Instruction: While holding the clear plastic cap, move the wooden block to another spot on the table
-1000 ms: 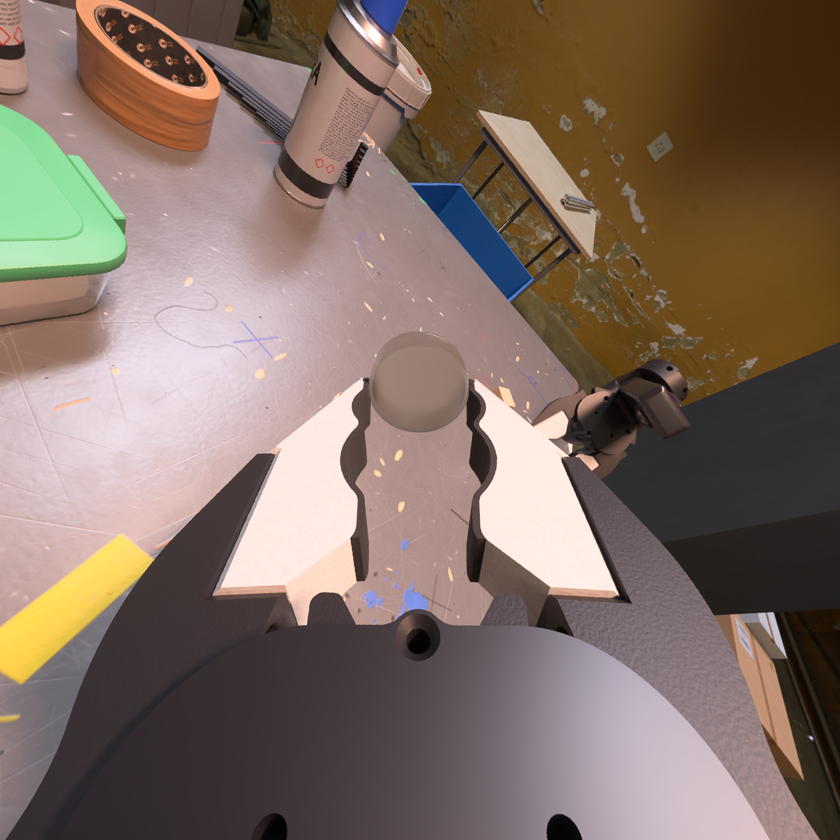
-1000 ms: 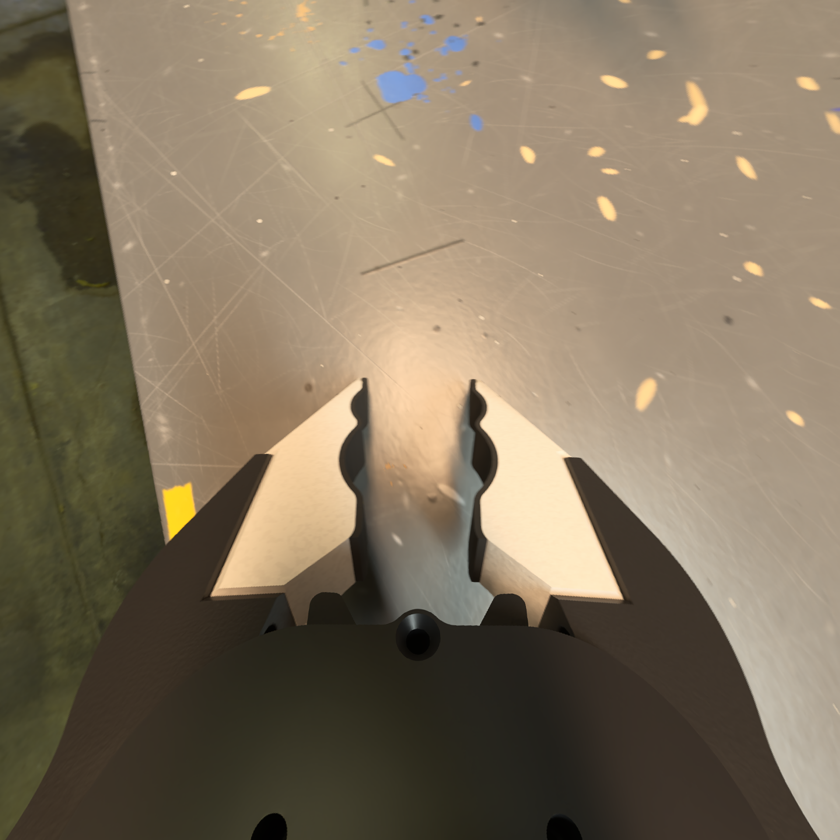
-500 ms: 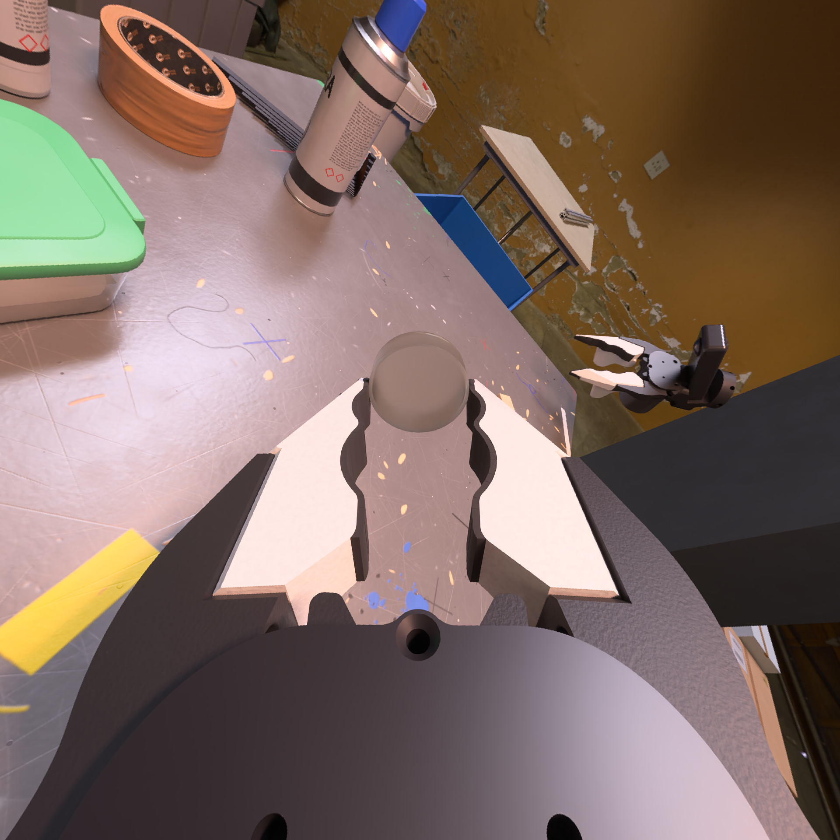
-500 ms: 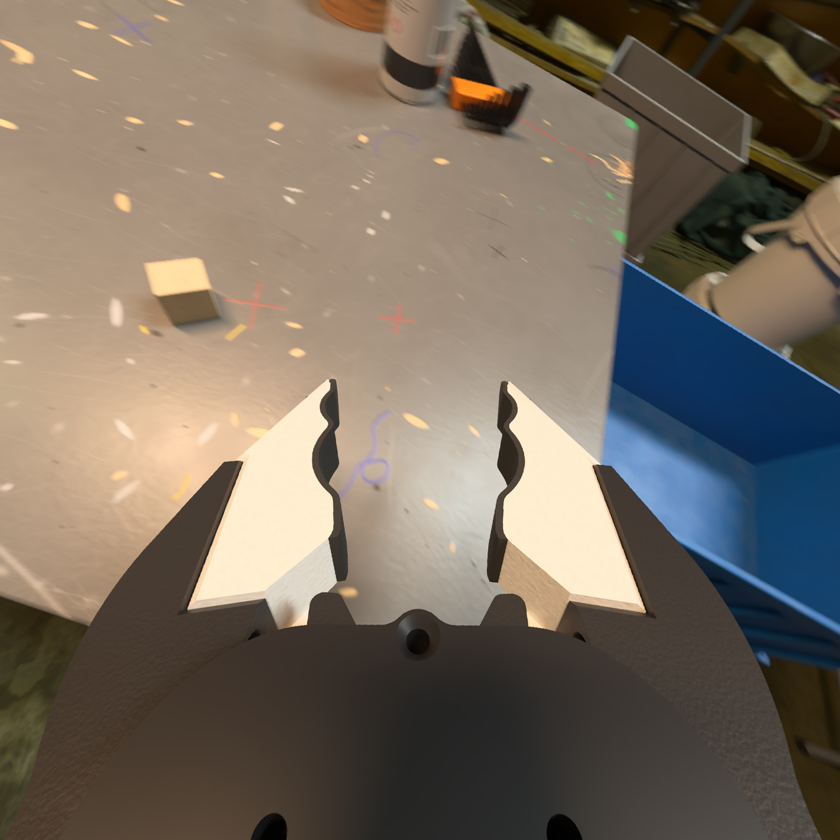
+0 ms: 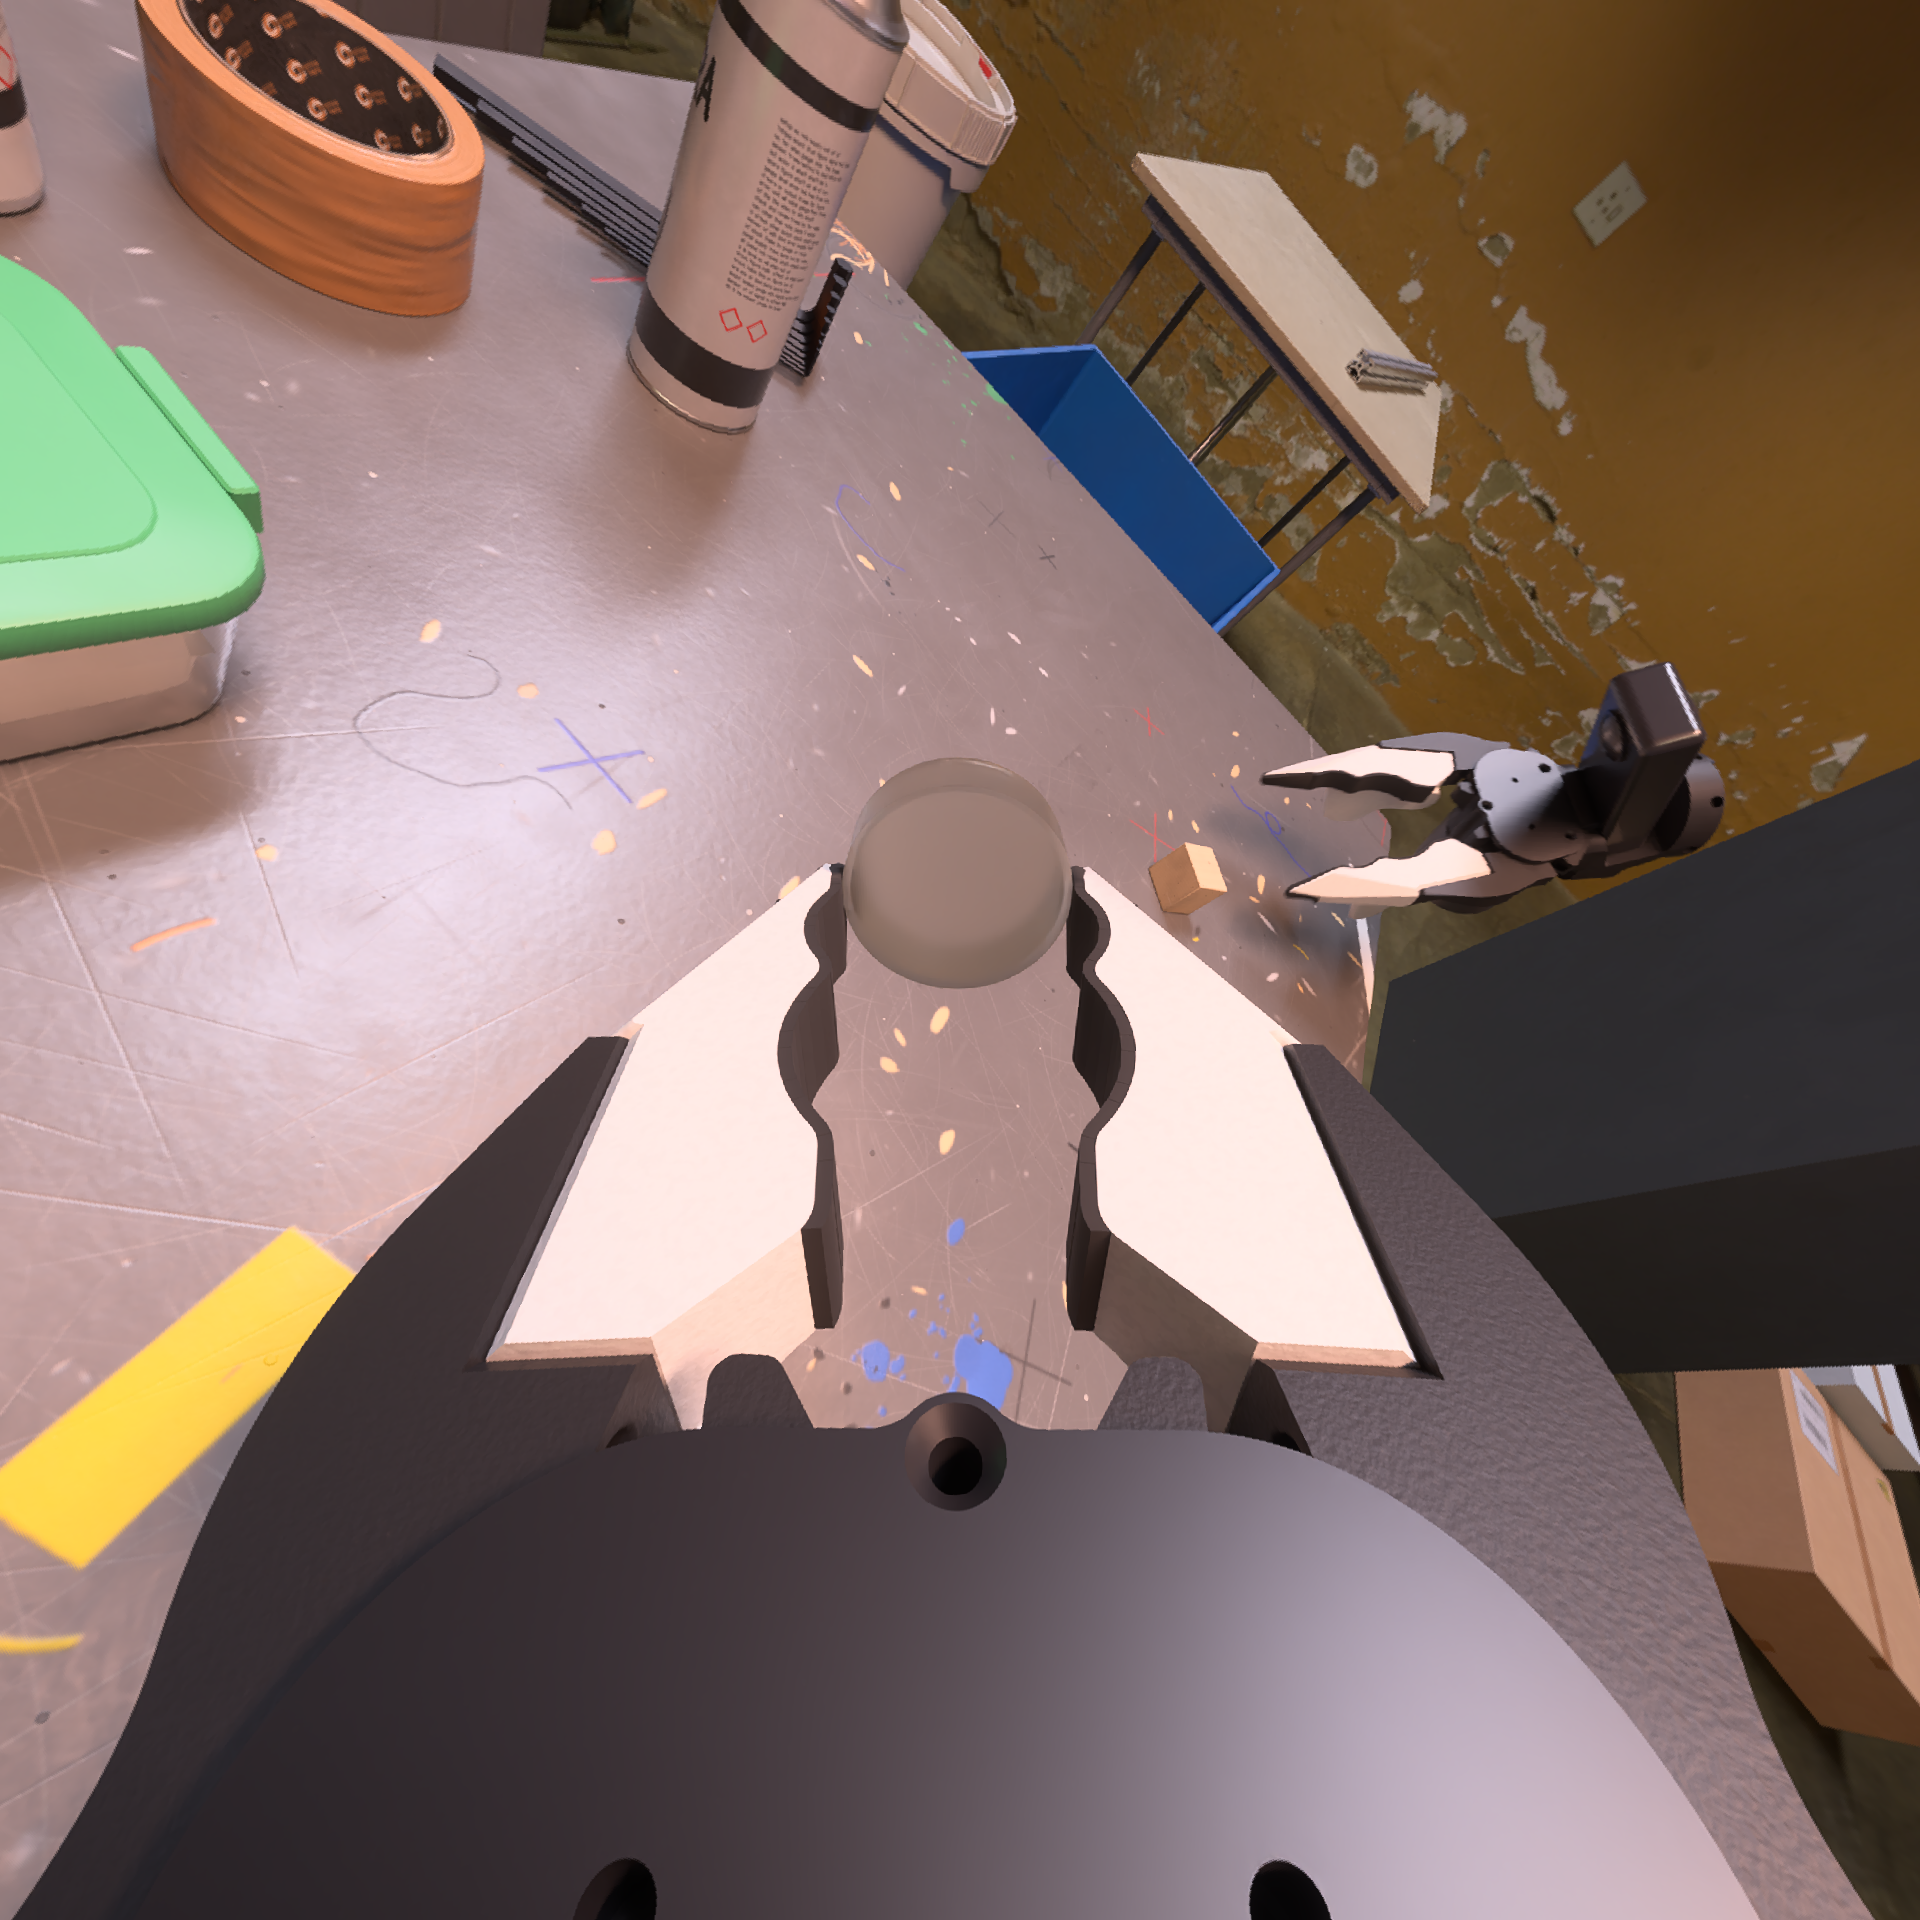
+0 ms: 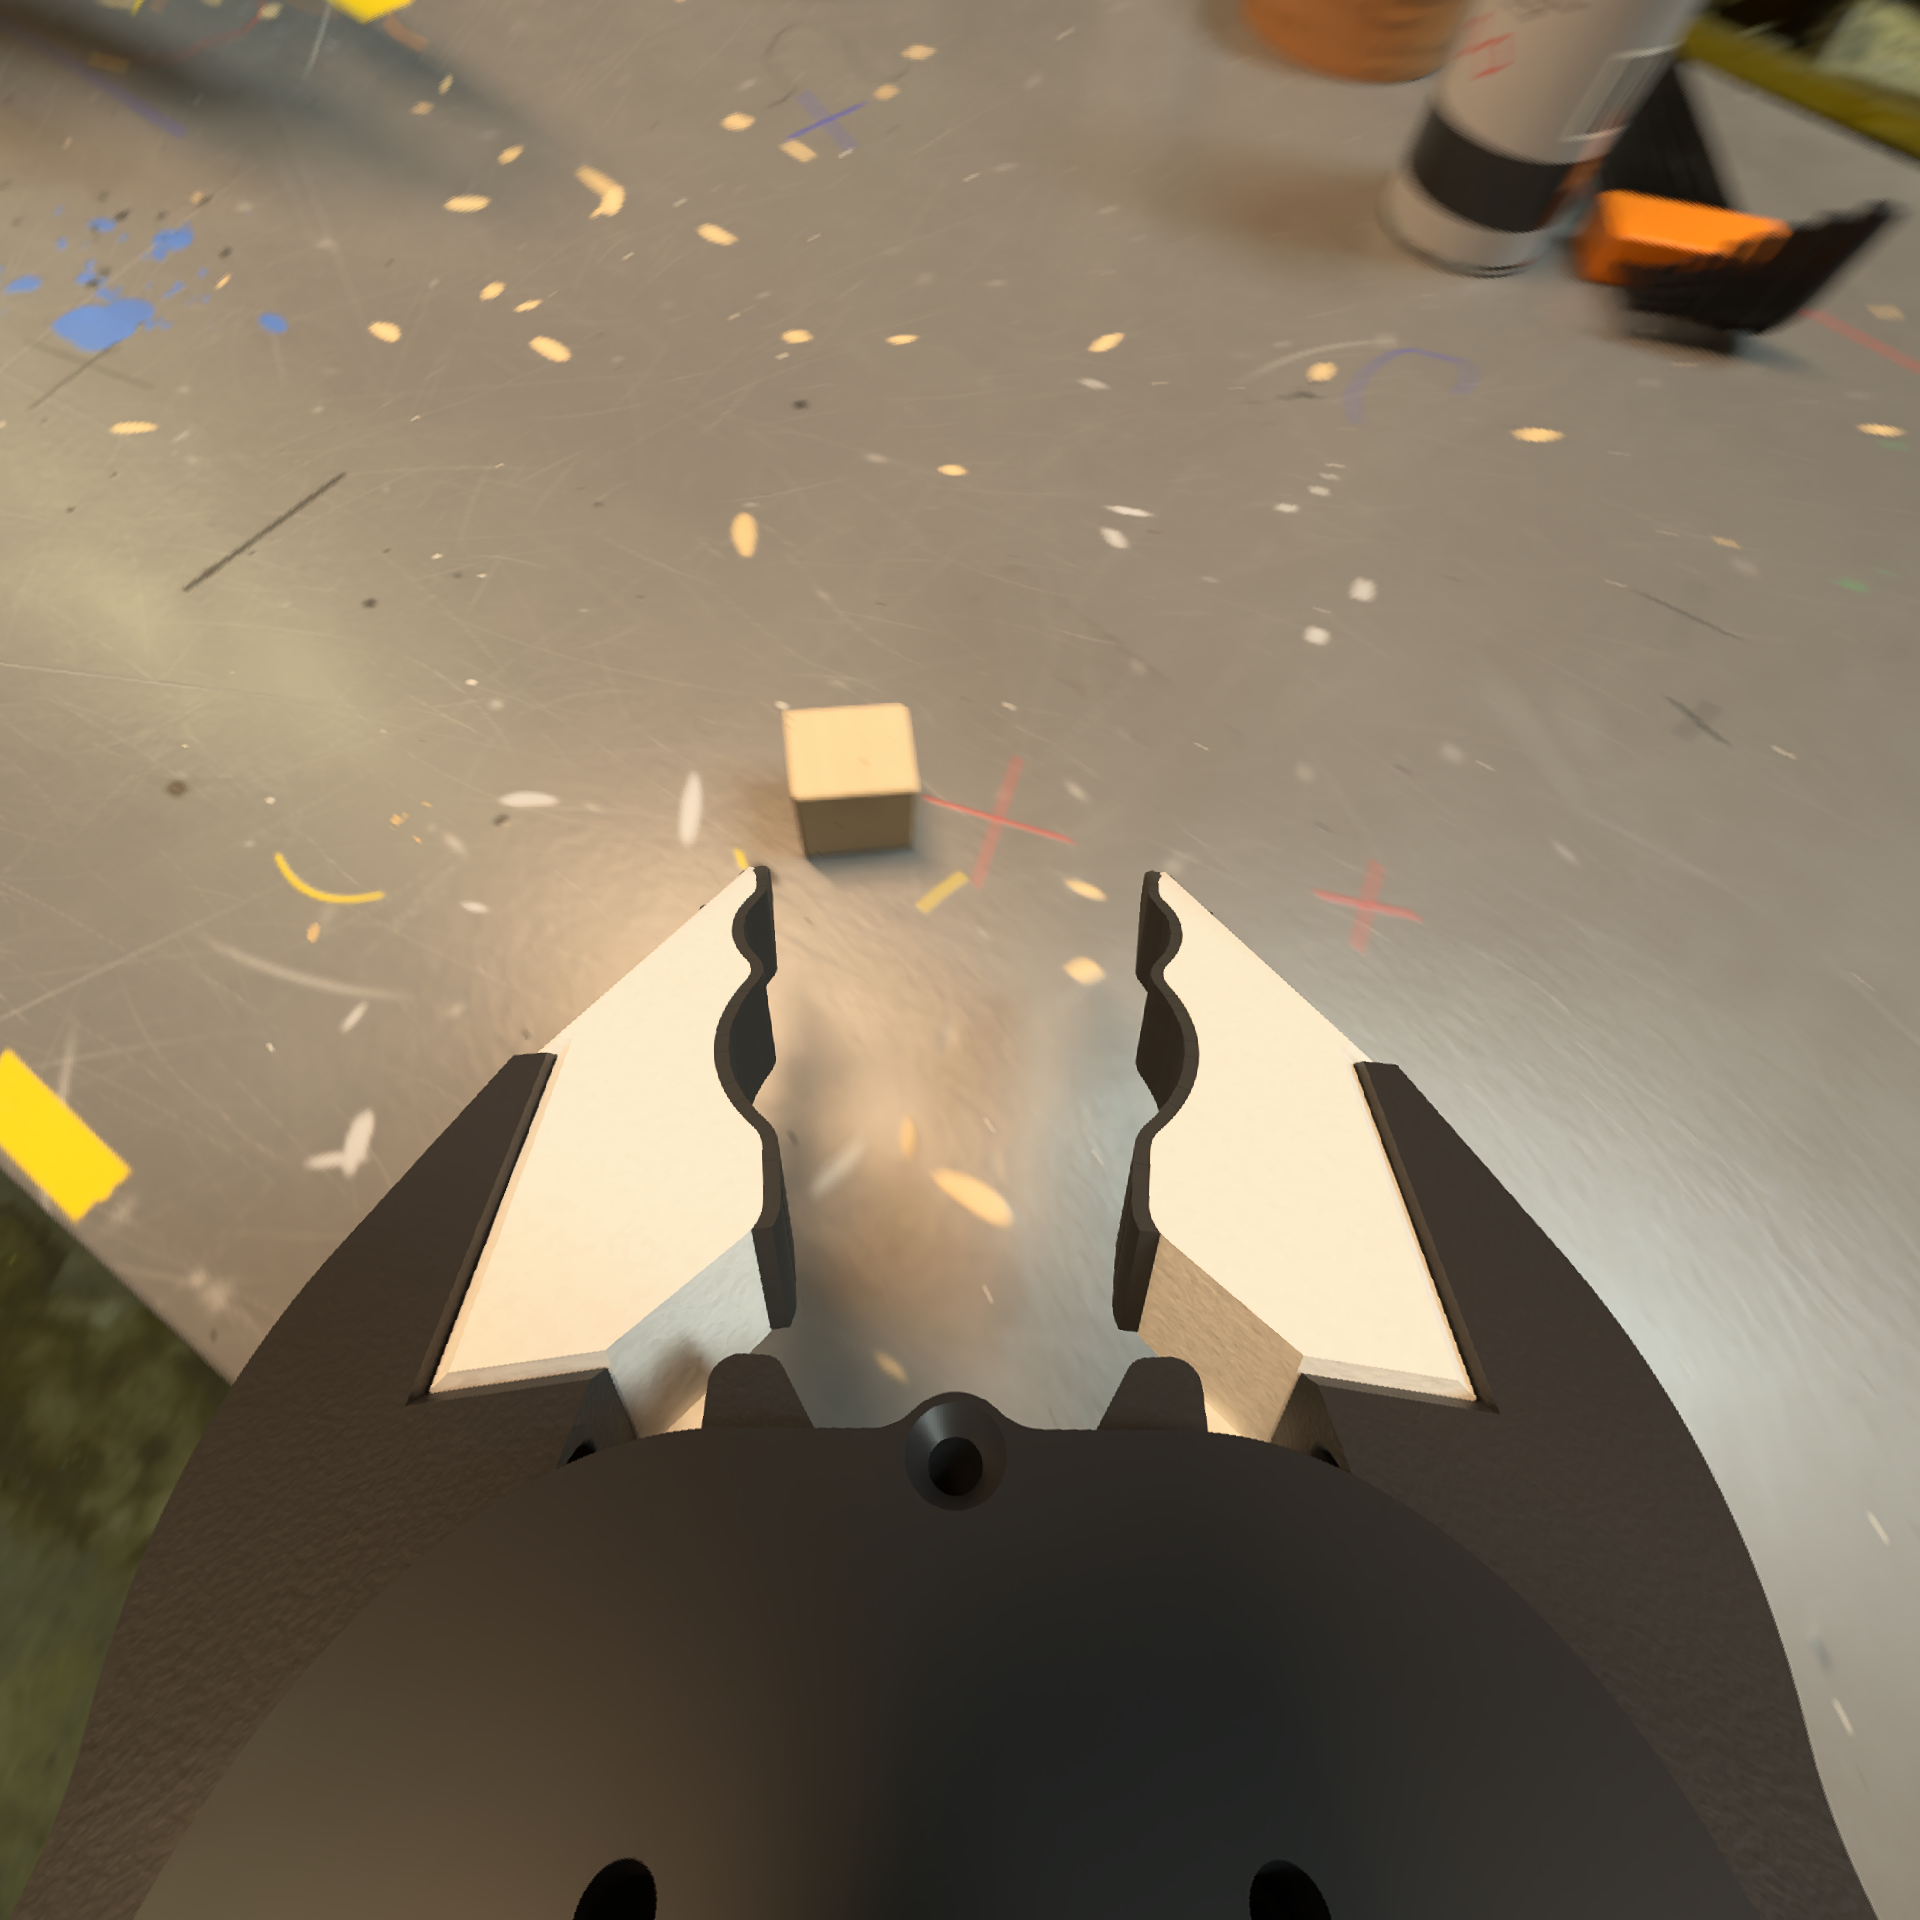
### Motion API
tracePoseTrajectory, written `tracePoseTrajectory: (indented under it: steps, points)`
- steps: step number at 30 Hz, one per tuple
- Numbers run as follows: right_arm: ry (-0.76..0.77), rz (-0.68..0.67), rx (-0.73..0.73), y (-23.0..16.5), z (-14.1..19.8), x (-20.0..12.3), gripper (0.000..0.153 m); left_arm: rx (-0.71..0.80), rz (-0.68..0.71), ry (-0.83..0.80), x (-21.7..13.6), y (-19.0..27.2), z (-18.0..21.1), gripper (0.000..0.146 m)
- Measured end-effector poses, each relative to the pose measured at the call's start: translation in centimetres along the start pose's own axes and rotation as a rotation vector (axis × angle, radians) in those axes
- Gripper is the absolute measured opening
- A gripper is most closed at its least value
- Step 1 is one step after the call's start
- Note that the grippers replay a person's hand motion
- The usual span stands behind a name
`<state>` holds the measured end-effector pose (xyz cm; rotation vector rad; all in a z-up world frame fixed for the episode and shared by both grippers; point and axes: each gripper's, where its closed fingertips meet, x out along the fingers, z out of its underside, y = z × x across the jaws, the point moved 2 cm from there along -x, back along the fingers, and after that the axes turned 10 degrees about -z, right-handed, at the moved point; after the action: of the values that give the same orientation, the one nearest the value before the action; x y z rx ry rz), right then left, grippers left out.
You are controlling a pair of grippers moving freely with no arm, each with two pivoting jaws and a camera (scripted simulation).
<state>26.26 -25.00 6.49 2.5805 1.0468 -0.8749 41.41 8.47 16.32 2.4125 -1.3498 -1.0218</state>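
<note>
Change since earlier: right tool [image 6: 954, 878] has swung from the blue bin side to face the wooden block [image 6: 852, 776], which now sits just ahead of its tips; its jaws have stayed spread. Left tool [image 5: 954, 883] has kept its grip while its view slid toward the desk's right edge, bringing the block into sight.
Left tool: closed on the clear plastic cap [image 5: 956, 871], pinched between the two fingertips and held above the desk [image 5: 540, 540].
Right tool: jaws wide apart, nothing between them; also seen in the left wrist view [image 5: 1351, 826] at the desk's right edge, fingers pointing inward over the surface.
Wooden block: a small pale cube resting on the desk near the right edge, beside a red cross mark [image 6: 995, 821], just beyond the right tool's left fingertip and apart from it; in the left wrist view [image 5: 1188, 876] it lies between the cap and the right tool.
Far side of desk: spray can [image 5: 753, 218] standing upright, roll of orange tape [image 5: 312, 156] lying flat near it, and a black comb [image 5: 561, 156] between them.
Left edge of desk: container with a green lid [image 5: 94, 499].
Near edge: yellow tape strip [image 5: 166, 1392] stuck on the desk.
Beyond the right edge: blue bin [image 5: 1132, 478] below desk level.
</note>
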Motion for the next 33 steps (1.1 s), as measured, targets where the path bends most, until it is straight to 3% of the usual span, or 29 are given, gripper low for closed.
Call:
tracePoseTrajectory:
  steps: [6,8,13,16,21,24,27,33]
  points:
    - [-0.141,-0.139,0.006,-1.3,-0.5,5.2,0.071,0.010,0.003,-0.008,0.2,0.3,0.1,0.042]
    - [-0.195,-0.154,0.018,-1.2,0.0,5.7,0.064,0.011,0.007,-0.005,0.1,0.4,0.0,0.042]
    - [-0.206,-0.178,-0.002,-1.3,-0.1,6.2,0.031,0.006,0.011,0.002,-0.1,0.3,-0.2,0.042]
    - [-0.223,-0.162,-0.024,-1.0,-0.6,6.2,0.031,0.000,0.015,0.010,-0.2,0.2,-0.3,0.042]
    - [-0.085,-0.283,-0.259,-4.9,-8.1,7.9,0.031,0.001,0.017,0.026,-0.6,0.2,-0.6,0.042]
    - [-0.188,-0.325,-0.489,-7.0,-11.6,11.5,0.031,-0.001,0.018,0.023,-0.6,0.2,-0.6,0.042]
    - [-0.269,-0.400,-0.607,-7.7,-13.5,15.7,0.031,0.002,0.021,0.026,-0.7,0.4,-0.6,0.042]
    - [-0.360,-0.510,-0.635,-6.8,-14.0,20.6,0.031,-0.005,0.026,0.040,-1.0,0.2,-0.9,0.042]
